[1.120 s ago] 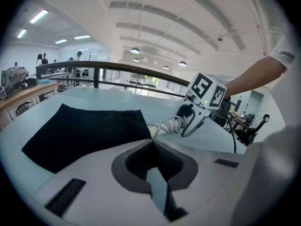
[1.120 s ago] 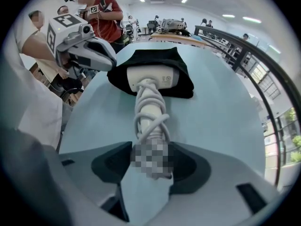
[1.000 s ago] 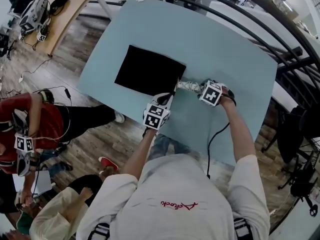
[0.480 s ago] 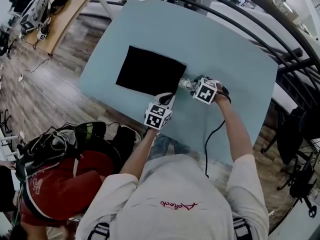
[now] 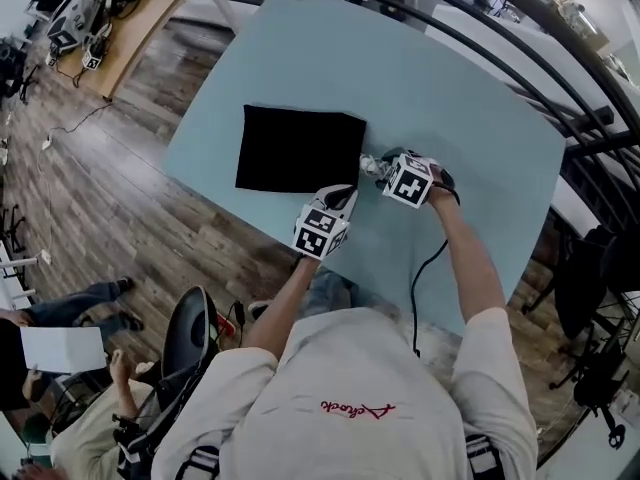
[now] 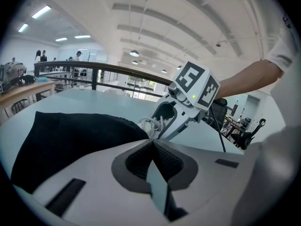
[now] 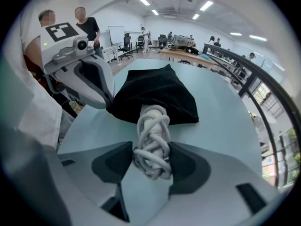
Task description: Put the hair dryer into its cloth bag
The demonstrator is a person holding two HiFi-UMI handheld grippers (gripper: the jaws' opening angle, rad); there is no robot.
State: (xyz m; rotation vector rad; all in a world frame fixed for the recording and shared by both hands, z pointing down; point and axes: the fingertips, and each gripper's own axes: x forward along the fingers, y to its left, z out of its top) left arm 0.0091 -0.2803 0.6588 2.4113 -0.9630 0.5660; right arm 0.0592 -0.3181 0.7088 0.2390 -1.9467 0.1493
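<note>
Nearest in its own view, the right gripper (image 7: 150,149) has its pale grey plastic fingers, lined with dark matte pads, pressed against either side of the hair dryer (image 7: 151,121). We see only a stubby end of the dryer, wound thickly in glossy white cord whose loops bulge between the pads. Just beyond the fingers that end runs into the mouth of the cloth bag (image 7: 160,91), a soft, matte black pouch, slightly humped here, lying on the smooth light blue counter (image 7: 221,126). At the bag's mouth edge, beside the dryer, stands the left gripper (image 7: 109,105) with its fingers closed tip to tip. Its own view shows the woven-textured pads meeting with black cloth right at their tips, yet neither gripper view lets us tell whether a fold is pinched there. The head view adds what the gripper views lack: the bag as a flat, nearly square shape with both grippers gathered at one corner of it, and a thin black cable (image 5: 425,278) trailing back from the right gripper along the forearm. The rest of the dryer is hidden by the bag's cloth, and we cannot tell how far in it sits. Beyond the bag's far side, a dark round railing (image 6: 94,65) runs behind the counter.
</note>
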